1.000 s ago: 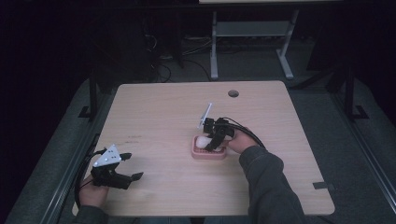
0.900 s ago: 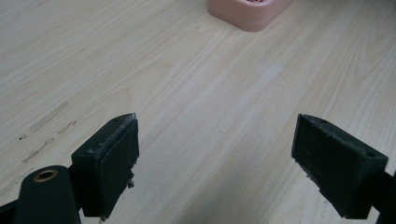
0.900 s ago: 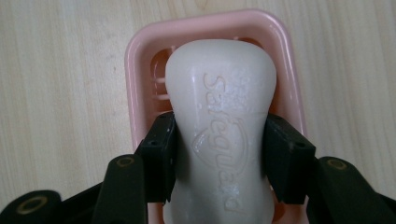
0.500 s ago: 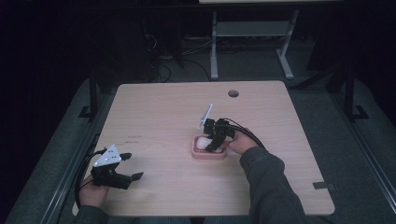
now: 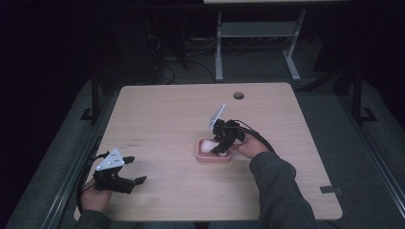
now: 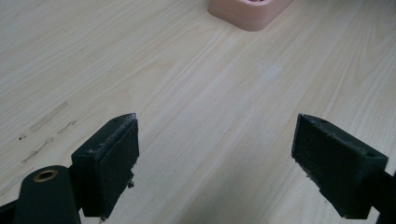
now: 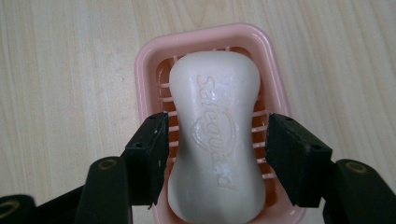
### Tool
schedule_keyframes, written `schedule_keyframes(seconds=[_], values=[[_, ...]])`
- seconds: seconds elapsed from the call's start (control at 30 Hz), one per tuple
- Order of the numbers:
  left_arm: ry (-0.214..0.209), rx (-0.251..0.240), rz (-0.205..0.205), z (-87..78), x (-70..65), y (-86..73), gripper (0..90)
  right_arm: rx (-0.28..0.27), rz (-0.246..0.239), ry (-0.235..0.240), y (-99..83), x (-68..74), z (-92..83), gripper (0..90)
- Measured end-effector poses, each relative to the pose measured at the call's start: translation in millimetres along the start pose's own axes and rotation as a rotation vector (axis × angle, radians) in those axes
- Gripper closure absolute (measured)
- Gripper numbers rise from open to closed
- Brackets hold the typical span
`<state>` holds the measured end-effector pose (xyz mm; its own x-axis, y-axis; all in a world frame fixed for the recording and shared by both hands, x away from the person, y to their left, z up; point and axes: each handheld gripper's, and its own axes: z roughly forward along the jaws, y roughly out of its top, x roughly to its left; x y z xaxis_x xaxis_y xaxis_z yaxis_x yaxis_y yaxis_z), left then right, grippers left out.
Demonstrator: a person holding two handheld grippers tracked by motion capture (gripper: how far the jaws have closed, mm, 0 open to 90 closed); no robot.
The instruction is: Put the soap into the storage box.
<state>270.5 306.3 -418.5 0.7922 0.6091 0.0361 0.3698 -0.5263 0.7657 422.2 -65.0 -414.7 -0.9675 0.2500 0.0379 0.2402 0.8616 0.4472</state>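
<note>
Down at the near left corner of the counter (image 5: 157, 119), the left tongs (image 5: 135, 170) sit wide open on nothing, bare wood between the 2 pads. Ahead of them is the pink soap dish (image 7: 149, 60). Over it, the right tongs (image 7: 215, 154) straddle the white soap bar (image 7: 215, 121) lying in the dish, with narrow gaps on both sides.
</note>
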Motion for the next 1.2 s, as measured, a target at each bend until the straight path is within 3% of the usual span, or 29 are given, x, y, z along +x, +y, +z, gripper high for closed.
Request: schedule_keyframes(seconds=[0.57,0.7,1.0,1.2], values=[[0.0,0.002,0.002,0.3,-0.4,-0.1,14.8,-0.035,0.024,-0.034,-9.7,3.9,-24.4,31.9],[0.001,0.003,0.002,0.5,-0.2,-0.1,14.8,-0.061,0.062,-0.017,-17.6,1.1,-33.5,28.9],[0.002,0.003,0.002,0.5,-0.5,-0.1,14.8,-0.075,0.068,-0.051,-31.8,2.4,-45.1,29.4],[0.003,0.007,0.008,0.5,-0.4,-0.1,14.8,-0.072,0.115,-0.041,-48.5,1.6,-48.2,28.2]])
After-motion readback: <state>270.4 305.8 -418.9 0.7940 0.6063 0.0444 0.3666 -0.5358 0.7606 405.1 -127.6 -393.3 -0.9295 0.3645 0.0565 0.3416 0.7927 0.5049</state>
